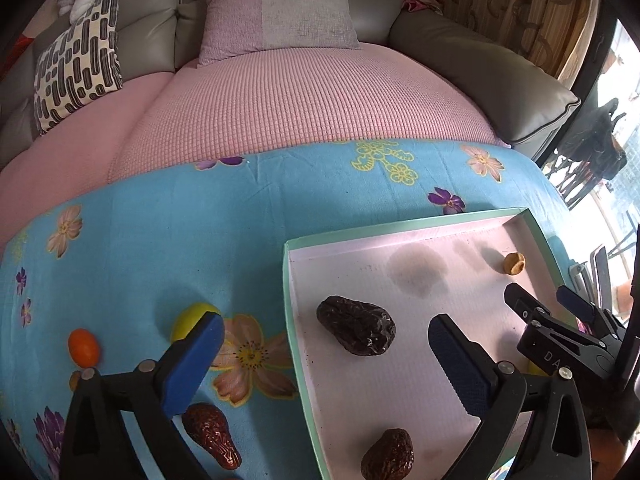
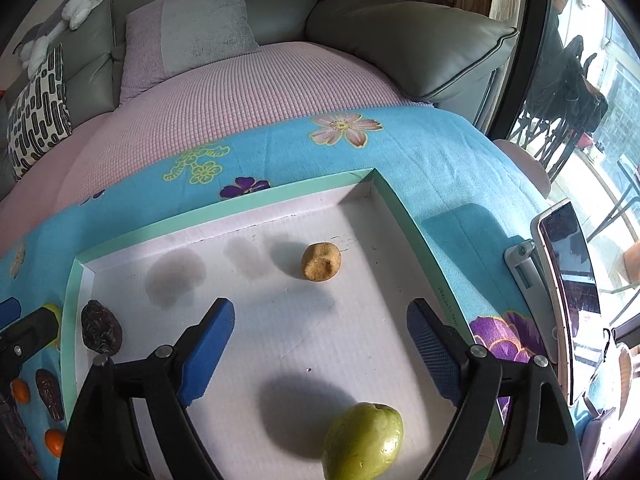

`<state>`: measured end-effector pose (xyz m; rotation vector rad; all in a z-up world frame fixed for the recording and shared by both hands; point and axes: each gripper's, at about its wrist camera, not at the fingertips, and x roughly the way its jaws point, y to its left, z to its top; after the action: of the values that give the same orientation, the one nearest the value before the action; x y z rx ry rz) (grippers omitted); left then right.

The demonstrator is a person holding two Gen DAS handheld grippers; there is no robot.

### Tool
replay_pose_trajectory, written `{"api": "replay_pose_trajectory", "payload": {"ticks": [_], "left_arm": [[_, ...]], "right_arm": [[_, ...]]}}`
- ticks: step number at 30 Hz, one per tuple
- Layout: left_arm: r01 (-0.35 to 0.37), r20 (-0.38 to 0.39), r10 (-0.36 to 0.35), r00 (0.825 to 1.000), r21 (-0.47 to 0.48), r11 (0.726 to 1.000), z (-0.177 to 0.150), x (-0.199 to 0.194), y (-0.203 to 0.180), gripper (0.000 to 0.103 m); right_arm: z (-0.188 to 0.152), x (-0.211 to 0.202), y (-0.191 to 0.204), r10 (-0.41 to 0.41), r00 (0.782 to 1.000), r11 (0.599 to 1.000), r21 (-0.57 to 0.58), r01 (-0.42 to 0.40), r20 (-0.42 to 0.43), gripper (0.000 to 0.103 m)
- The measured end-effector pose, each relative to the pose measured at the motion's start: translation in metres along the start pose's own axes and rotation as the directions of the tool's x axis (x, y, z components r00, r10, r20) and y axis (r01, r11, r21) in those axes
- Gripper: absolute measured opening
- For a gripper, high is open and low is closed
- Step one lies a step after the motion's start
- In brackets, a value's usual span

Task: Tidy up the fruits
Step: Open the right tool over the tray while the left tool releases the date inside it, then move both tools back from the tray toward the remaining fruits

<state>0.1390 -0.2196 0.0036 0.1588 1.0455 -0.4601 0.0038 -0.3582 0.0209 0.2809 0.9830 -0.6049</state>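
A shallow white tray with a mint-green rim [image 1: 400, 233] [image 2: 224, 210] lies on the blue flowered cloth. Inside it are a dark wrinkled date [image 1: 356, 330] [image 2: 101, 332], a brown date [image 1: 387, 454], a small tan fruit [image 1: 514, 263] [image 2: 320, 261] and a green fruit [image 2: 362, 442]. My left gripper [image 1: 328, 360] is open and straddles the tray's left rim, holding nothing. My right gripper [image 2: 320, 352] [image 1: 544, 300] is open over the tray, just above the green fruit. On the cloth left of the tray lie a yellow fruit [image 1: 192, 318], an orange kumquat [image 1: 83, 346] and a glossy brown date [image 1: 212, 440].
A phone on a stand [image 2: 568, 292] stands at the cloth's right edge. Behind the cloth is a pink-covered sofa seat [image 1: 304, 100] with a lilac cushion [image 1: 276, 8] and a patterned cushion [image 1: 78, 64]. A second kumquat [image 2: 54, 440] lies at the far left.
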Motion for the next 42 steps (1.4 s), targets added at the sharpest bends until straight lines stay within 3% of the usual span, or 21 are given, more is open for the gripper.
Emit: {"api": "replay_pose_trajectory", "payload": {"ticks": [10, 26, 30, 34, 42], "left_arm": [[-0.161, 0.004, 0.161, 0.987, -0.055, 0.985, -0.015, -0.017, 0.045, 0.103], [-0.282, 0.007, 0.290, 0.957, -0.207, 0.937, -0.066, -0.058, 0.130, 0.103], [-0.295, 0.020, 0.311, 0.950, -0.264, 0.918, -0.072, -0.070, 0.153, 0.103], [-0.296, 0.031, 0.322, 0.946, -0.321, 0.900, -0.078, -0.083, 0.177, 0.103], [-0.238, 0.047, 0.279, 0.959, -0.400, 0.885, -0.094, -0.101, 0.208, 0.103]], "right_arm": [[-0.002, -0.023, 0.016, 0.011, 0.999, 1.000, -0.022, -0.010, 0.042, 0.089], [-0.010, -0.049, 0.075, 0.075, 0.995, 0.991, -0.116, -0.067, 0.065, 0.090], [-0.014, -0.054, 0.094, 0.079, 0.994, 0.985, -0.157, -0.066, 0.078, 0.090], [-0.017, -0.062, 0.111, 0.135, 0.987, 0.978, -0.175, -0.117, 0.092, 0.090], [-0.029, -0.082, 0.157, 0.255, 0.961, 0.935, -0.281, -0.217, 0.108, 0.090]]}}
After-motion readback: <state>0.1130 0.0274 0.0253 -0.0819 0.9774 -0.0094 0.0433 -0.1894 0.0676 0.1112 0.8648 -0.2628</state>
